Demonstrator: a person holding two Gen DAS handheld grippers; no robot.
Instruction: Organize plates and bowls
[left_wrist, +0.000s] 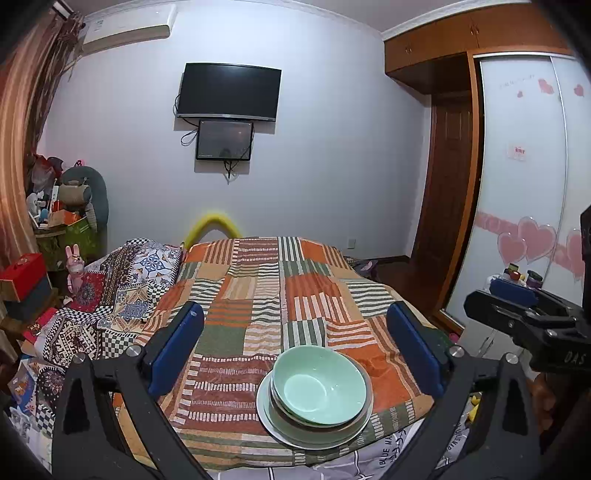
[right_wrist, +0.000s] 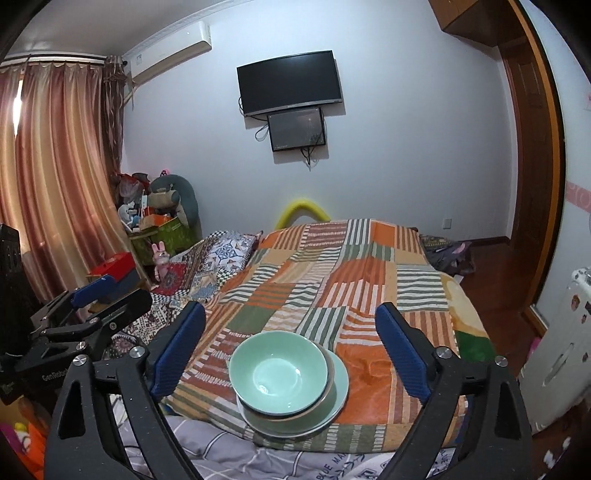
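A pale green bowl (left_wrist: 319, 384) sits nested in a second bowl on top of stacked plates (left_wrist: 280, 424) near the front edge of the bed. The same stack shows in the right wrist view, bowl (right_wrist: 279, 371) on plates (right_wrist: 338, 380). My left gripper (left_wrist: 295, 343) is open and empty, above and behind the stack. My right gripper (right_wrist: 290, 339) is open and empty, held above the stack. Each gripper shows at the side of the other's view: the right one (left_wrist: 517, 310) and the left one (right_wrist: 99, 299).
The stack rests on a striped patchwork blanket (left_wrist: 258, 295) covering the bed. A patterned quilt (left_wrist: 122, 291) lies at the left. Grey bedding (right_wrist: 229, 454) is at the front edge. Cluttered boxes and toys (left_wrist: 66, 221) stand at the far left. A wardrobe (left_wrist: 517, 184) is on the right.
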